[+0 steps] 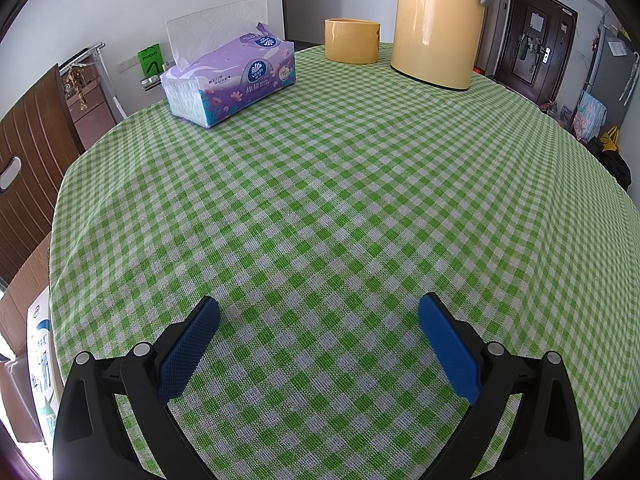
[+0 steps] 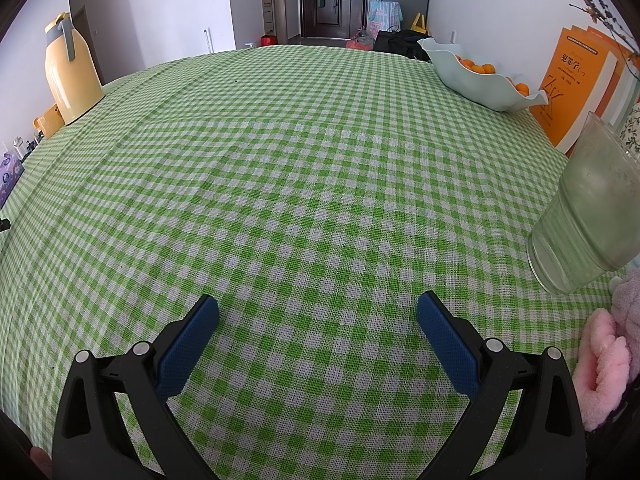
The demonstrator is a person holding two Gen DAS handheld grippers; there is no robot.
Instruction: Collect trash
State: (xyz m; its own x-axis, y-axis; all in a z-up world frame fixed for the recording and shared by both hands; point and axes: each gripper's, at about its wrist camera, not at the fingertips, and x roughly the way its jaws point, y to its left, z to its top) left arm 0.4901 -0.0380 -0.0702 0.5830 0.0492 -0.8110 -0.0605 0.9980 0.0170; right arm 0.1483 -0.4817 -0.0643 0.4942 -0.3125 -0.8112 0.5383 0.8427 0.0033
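Green checked tablecloth (image 1: 340, 184) fills both views. Yellow thermos (image 1: 438, 20) stands top centre-right of the left view; tissue pack (image 1: 230, 76) upper left. Left gripper (image 1: 319, 320) and right gripper (image 2: 318, 318): fingers spread, empty. Trash location: cannot tell.

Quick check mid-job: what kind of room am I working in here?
Most likely a dining area in a home. A table under a green checked tablecloth holds a tissue pack, a yellow thermos jug and a bowl of oranges; an entrance door stands behind.
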